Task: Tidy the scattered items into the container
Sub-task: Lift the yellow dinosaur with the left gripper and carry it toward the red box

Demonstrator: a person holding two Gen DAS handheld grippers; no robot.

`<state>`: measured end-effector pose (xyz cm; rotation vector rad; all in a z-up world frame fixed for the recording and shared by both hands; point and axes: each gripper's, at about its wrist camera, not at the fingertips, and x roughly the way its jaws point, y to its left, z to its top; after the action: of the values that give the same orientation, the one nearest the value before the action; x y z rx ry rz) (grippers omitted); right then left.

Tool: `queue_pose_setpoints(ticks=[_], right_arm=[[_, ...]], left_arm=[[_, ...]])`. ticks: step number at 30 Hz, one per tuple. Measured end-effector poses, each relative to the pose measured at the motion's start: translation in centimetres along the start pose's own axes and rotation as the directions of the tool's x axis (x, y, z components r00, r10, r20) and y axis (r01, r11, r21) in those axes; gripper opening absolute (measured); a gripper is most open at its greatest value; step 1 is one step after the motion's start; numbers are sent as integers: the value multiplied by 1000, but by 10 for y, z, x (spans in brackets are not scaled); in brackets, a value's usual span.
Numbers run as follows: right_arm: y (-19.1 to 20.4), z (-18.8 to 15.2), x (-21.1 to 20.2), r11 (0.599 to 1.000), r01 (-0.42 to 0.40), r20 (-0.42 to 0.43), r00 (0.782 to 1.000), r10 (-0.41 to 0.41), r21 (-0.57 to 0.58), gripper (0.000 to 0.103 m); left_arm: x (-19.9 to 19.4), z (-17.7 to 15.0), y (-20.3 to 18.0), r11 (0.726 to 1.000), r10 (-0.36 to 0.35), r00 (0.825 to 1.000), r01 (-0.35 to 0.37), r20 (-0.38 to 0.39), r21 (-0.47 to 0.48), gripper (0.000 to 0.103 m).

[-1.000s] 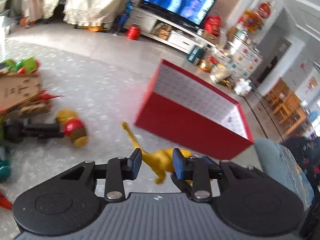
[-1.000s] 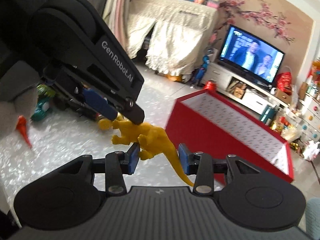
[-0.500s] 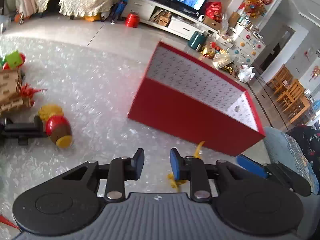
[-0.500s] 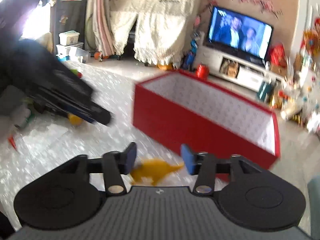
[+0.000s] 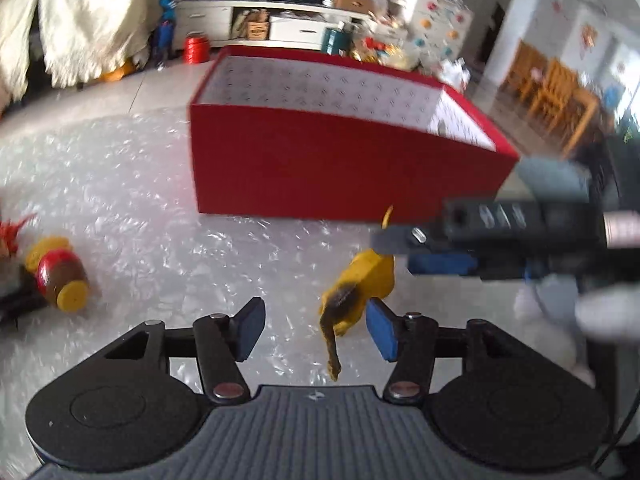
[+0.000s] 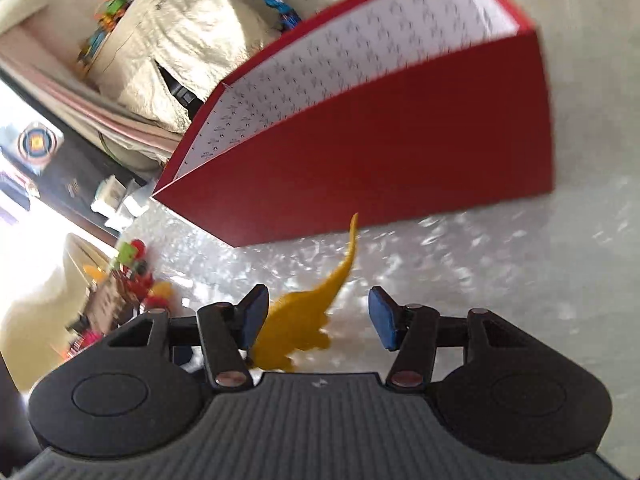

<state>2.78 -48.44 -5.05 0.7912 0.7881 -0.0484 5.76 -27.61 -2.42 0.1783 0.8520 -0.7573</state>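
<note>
A yellow toy dinosaur sits low between my right gripper's jaws, leaning on the left pad and clear of the other pad. Its tail points up at the red box. That gripper stands open. In the left wrist view the dinosaur shows just below the right gripper, in front of the red box. My left gripper is opening over the shiny mat. The dinosaur's head end hangs by its right finger, unpressed. Whether the dinosaur rests on the mat I cannot tell.
A red, brown and yellow toy lies on the mat at the left. A heap of toys sits at the mat's left side. Behind the box are a TV stand and cloth-draped furniture.
The left gripper let go of the dinosaur and its jaws spread wide. The right gripper took it over, rolled hard, sank toward the mat and widened its jaws. The box looms closer.
</note>
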Motion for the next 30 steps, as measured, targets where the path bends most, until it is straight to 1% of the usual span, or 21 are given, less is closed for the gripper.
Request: queue_pose_setpoints(ticks=[2, 3, 6, 8, 9, 11, 13, 14, 15, 16, 18, 21, 26, 30], right_arm=[[1, 3, 8, 999, -10, -24, 1000, 11, 48, 54], [2, 4, 11, 998, -16, -32, 999, 18, 68, 54], [6, 4, 19, 994, -8, -49, 999, 13, 107, 54], [7, 1, 22, 993, -1, -58, 998, 8, 121, 52], [8, 0, 22, 993, 1, -56, 998, 6, 122, 51], [9, 0, 22, 994, 11, -49, 999, -6, 108, 41], [9, -2, 24, 994, 5, -39, 999, -1, 110, 41], [7, -2, 24, 994, 4, -34, 999, 0, 110, 40], [7, -2, 23, 994, 3, -31, 1000, 0, 113, 40], [7, -3, 22, 993, 3, -27, 1000, 1, 116, 40], [7, -3, 19, 993, 1, -19, 1000, 1, 116, 39], [10, -4, 12, 994, -2, 0, 1000, 2, 108, 37], [16, -8, -3, 994, -18, 29, 999, 15, 106, 36], [20, -14, -22, 992, -39, 69, 997, 31, 120, 36]], left_arm=[[7, -2, -5, 999, 8, 1000, -8, -10, 46, 59], [9, -3, -5, 999, 8, 1000, -8, -16, 52, 59], [23, -6, -1, 999, 4, 999, -2, -43, 45, 58], [32, -7, 2, 999, -2, 998, 5, -66, 40, 54], [35, -8, 3, 999, -8, 997, 11, -72, 36, 49], [37, -10, 6, 999, -32, 997, 34, -64, 29, 43], [36, -10, 7, 998, -58, 997, 59, -58, 31, 30], [37, -10, 8, 997, -72, 996, 74, -60, 35, 27], [36, -11, 7, 996, -69, 996, 72, -60, 44, 27], [35, -11, 6, 996, -66, 996, 70, -59, 53, 24], [33, -12, 7, 996, -72, 996, 75, -60, 48, 22], [27, -13, 8, 996, -75, 996, 77, -49, 39, 9], [10, -12, 0, 996, -76, 997, 78, -33, 49, 9], [-5, -7, -5, 995, -74, 997, 74, -8, 61, 8]])
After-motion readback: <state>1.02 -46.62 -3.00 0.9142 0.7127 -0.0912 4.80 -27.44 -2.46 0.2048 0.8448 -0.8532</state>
